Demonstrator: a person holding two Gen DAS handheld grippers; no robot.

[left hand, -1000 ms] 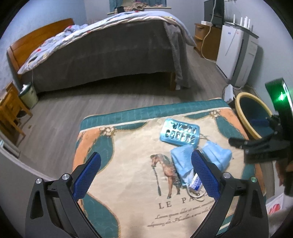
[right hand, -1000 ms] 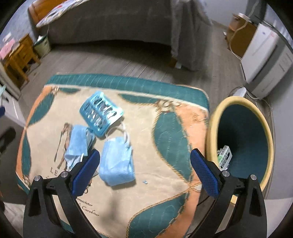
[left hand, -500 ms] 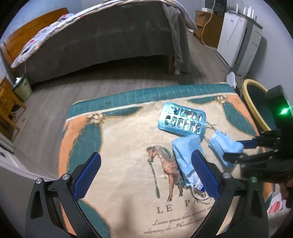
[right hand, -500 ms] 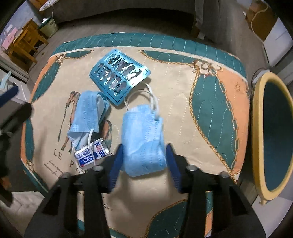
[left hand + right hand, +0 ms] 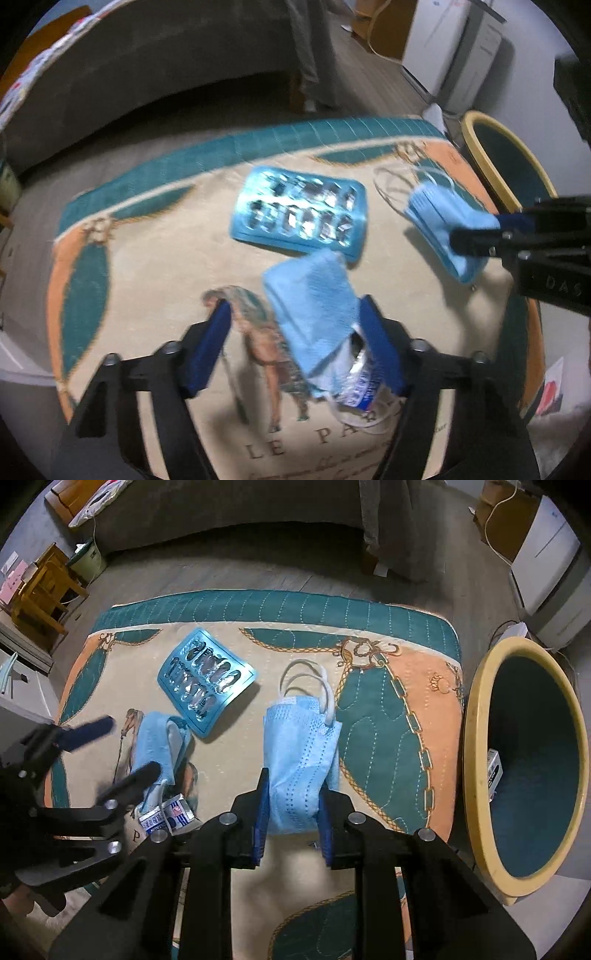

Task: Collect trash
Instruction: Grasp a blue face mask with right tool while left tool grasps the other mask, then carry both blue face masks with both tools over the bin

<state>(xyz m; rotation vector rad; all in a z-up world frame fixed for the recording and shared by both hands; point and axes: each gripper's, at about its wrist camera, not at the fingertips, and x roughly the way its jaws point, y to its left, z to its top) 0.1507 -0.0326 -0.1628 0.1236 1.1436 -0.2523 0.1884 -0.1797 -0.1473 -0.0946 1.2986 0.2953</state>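
Two folded blue face masks lie on a horse-print cloth. The right mask sits between the pads of my right gripper, whose jaws are closing and pressing its sides; the left wrist view shows that gripper pinching the mask. My left gripper is low over the left mask and a small crushed carton. Its jaws are closing, and the left pad stands clear of the mask. A blue blister pack lies beyond. A yellow-rimmed bin stands to the right.
A small box lies inside the bin. A bed stands beyond the cloth, with bare wooden floor between. A white appliance is at the far right, and a wooden chair and a small pail at the far left.
My left gripper has come down over the left mask and carton, its jaws narrowing. My right gripper has dropped onto the right mask and closed from wide open onto its sides.
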